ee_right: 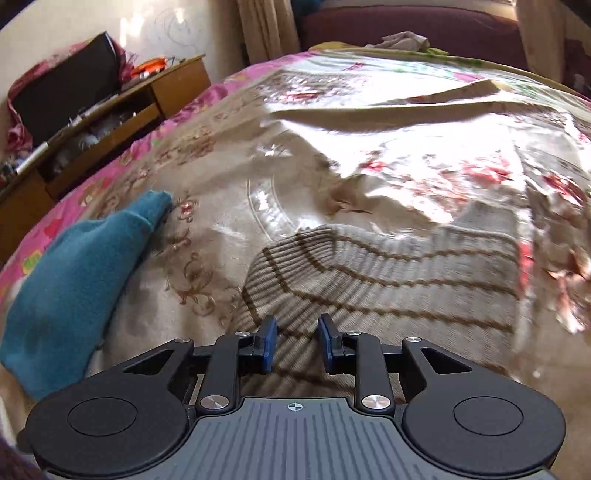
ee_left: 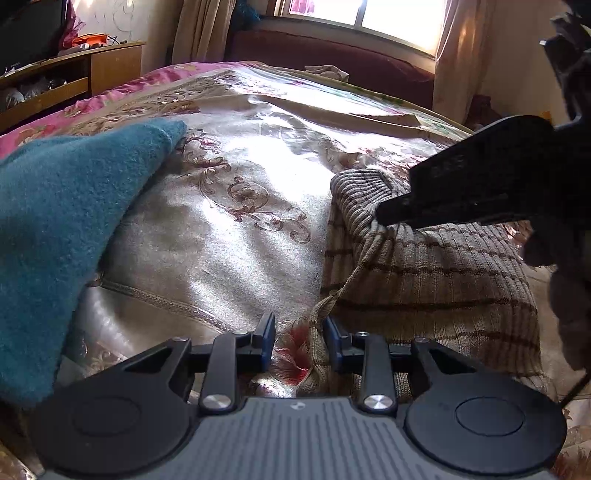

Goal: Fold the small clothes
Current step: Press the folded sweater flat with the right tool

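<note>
Nearest the left wrist camera, the left gripper (ee_left: 300, 341) is hovering over the near part of the bed (ee_left: 236, 229), its jaws standing partly apart; a narrow edge of the striped knit garment (ee_left: 424, 273) is running between them, and whether the pads are pinching it cannot be told. Nearest the right wrist camera, the right gripper (ee_right: 296, 341) is hanging over the same striped knit garment (ee_right: 388, 280), jaws apart and nothing gripped between them. In the left wrist view, the right gripper (ee_left: 384, 216) is reaching in from the right, its tip sitting at the garment's ribbed cuff. The garment is lying toward the right side of the bed (ee_right: 221, 206). A teal fleece garment (ee_left: 66, 229) is lying toward the bed's left edge, apart from the striped one. Beyond the left edge, a wooden cabinet (ee_right: 110, 122) is standing against the wall; past the far edge, a window (ee_left: 369, 18) is letting in bright light.
</note>
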A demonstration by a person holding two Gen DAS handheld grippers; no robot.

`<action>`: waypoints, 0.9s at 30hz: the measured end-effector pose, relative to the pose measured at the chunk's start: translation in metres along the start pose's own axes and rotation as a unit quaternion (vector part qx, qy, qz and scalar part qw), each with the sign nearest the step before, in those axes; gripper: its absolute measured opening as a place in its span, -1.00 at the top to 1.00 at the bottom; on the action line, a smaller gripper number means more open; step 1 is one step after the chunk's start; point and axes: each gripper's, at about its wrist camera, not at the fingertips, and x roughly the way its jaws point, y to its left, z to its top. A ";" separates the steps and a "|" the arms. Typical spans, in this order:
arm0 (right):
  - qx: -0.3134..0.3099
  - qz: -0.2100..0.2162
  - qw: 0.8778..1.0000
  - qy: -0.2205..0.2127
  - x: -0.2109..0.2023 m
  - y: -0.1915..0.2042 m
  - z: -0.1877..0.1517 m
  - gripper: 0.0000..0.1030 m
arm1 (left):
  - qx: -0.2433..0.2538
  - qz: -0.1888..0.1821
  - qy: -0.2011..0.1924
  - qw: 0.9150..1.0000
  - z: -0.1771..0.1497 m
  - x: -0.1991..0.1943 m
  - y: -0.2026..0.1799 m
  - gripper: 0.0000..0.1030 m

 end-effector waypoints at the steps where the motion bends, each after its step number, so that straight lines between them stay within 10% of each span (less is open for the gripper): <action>1: -0.016 -0.006 1.000 0.002 0.010 0.006 0.002 0.49 | 0.000 0.000 0.000 1.000 0.000 0.000 0.001 0.28; 27: -0.082 -0.064 0.994 -0.016 0.013 0.053 0.035 0.43 | 0.002 -0.014 -0.004 1.000 0.001 -0.005 0.005 0.28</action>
